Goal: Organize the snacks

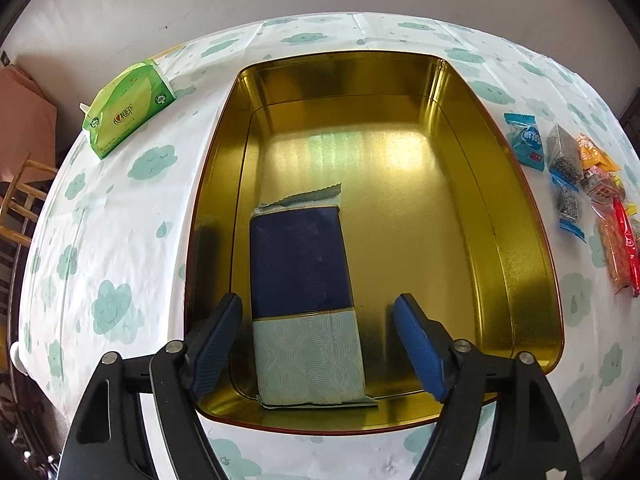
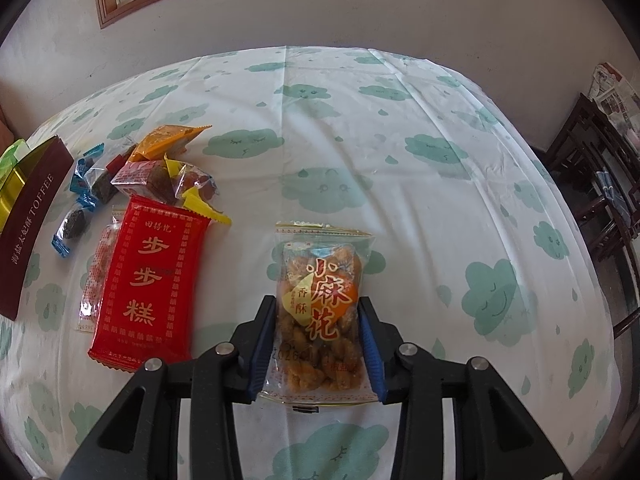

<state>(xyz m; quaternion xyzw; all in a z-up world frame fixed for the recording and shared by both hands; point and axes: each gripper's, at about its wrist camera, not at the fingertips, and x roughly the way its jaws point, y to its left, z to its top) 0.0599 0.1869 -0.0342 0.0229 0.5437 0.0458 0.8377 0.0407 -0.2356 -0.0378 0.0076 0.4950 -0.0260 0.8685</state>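
A gold-lined tin (image 1: 472, 120) stands open on the cloud-print tablecloth. Inside it, near the front left, a dark blue and pale green packet (image 1: 300, 264) lies flat. My left gripper (image 1: 318, 308) hovers over that packet's near end, open, its blue pads clear of the packet on both sides. In the right wrist view my right gripper (image 2: 317, 308) is shut on a clear packet of fried dough twists (image 2: 320, 264), pads pressing its two long edges. The packet rests on the cloth.
Left of the right gripper lie a red cake packet (image 2: 148, 280) and a pile of small wrapped sweets (image 2: 152, 176), then the tin's maroon side (image 2: 28, 224). A green tissue pack (image 1: 128, 108) sits at the table's far left. Wooden chairs (image 2: 600, 184) stand beside the table.
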